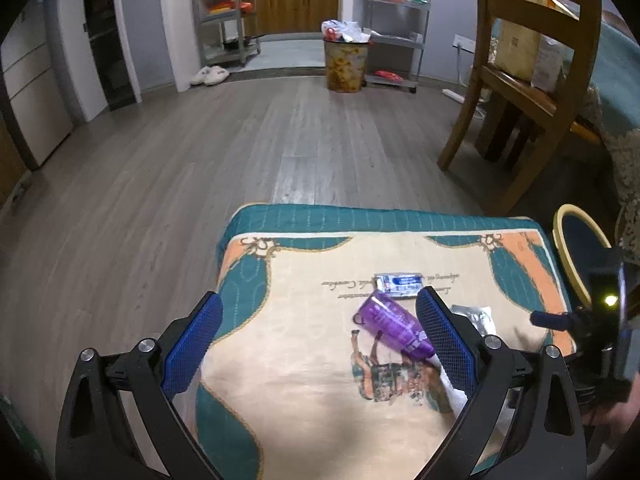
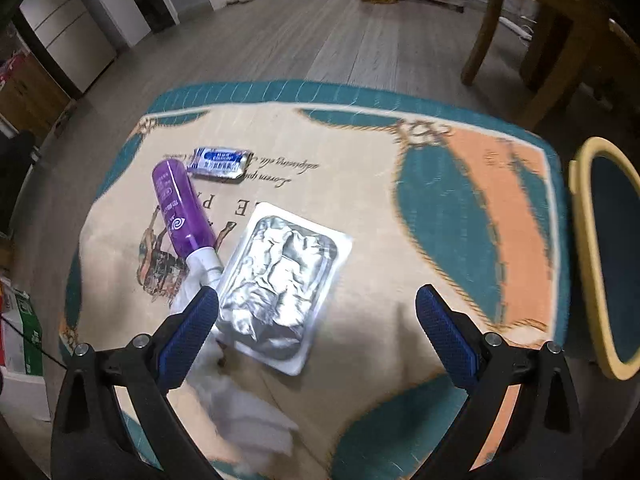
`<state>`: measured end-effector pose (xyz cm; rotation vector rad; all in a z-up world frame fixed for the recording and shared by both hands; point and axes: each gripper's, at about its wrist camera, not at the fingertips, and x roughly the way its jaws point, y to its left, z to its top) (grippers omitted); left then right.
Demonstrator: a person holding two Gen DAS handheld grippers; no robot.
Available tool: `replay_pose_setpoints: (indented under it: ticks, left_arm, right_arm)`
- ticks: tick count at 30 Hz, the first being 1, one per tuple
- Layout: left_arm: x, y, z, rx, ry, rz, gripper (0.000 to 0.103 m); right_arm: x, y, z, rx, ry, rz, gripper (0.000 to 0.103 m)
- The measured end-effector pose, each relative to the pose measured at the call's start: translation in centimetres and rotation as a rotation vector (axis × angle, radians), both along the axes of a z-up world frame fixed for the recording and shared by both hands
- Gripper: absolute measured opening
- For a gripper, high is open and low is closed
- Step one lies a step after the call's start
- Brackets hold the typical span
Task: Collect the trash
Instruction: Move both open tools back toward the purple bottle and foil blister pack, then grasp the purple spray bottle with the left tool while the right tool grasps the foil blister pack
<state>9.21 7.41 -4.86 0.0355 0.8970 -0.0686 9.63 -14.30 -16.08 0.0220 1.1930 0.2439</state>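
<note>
Left wrist: wide-open left gripper (image 1: 318,332) over teal-edged printed cushion (image 1: 280,220), purple plastic tube (image 1: 394,330) by its right finger; grey plank floor (image 1: 240,140) open beyond.
Right wrist: right gripper (image 2: 318,312) spread wide, empty, above crumpled silver foil pack (image 2: 280,280); blue-white wrapper (image 2: 220,162) nr tube.

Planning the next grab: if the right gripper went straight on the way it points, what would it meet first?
Probably the crumpled silver foil packet lying on the patterned cushion; it sits just ahead between the open right gripper fingers, towards the left one. Depth is uncertain.
</note>
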Motion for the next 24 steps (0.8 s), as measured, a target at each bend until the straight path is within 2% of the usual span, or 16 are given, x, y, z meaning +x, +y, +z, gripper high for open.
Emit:
replay_pose_setpoints:
  ticks: [5, 9, 10, 11, 14, 19, 24]
  left_arm:
    - [0.4, 0.4, -0.3, -0.002, 0.010, 0.007, 0.096]
    - [0.7, 0.3, -0.5, -0.010, 0.019, 0.007, 0.096]
    - [0.7, 0.2, -0.6, -0.009, 0.021, 0.004, 0.096]
    - [0.8, 0.0, -0.8, -0.009, 0.025, 0.001, 0.096]
    - [1.1, -0.9, -1.5, 0.001, 0.050, -0.014, 0.096]
    - [1.6, -2.7, -3.5, 0.002, 0.121, -0.033, 0.096]
    - [2.0, -3.8, -5.8, -0.063, 0.214, 0.039, 0.096]
  right_arm:
    - [0.5, 1.3, -1.3, 0.014, 0.037, 0.022, 0.097]
    - [0.1, 1.7, -2.3, -0.088, 0.053, 0.077, 0.095]
    - [0.0, 1.5, -2.3, -0.091, 0.051, 0.074, 0.089]
    - [0.0, 1.1, -2.0, -0.091, 0.039, 0.069, 0.077]
    - [0.2, -0.5, -1.5, -0.055, 0.046, 0.044, 0.060]
    - [0.2, -2.5, -1.1, -0.043, 0.045, 0.047, 0.059]
    - [0.2, -5.3, 0.1, -0.035, 0.019, 0.020, 0.058]
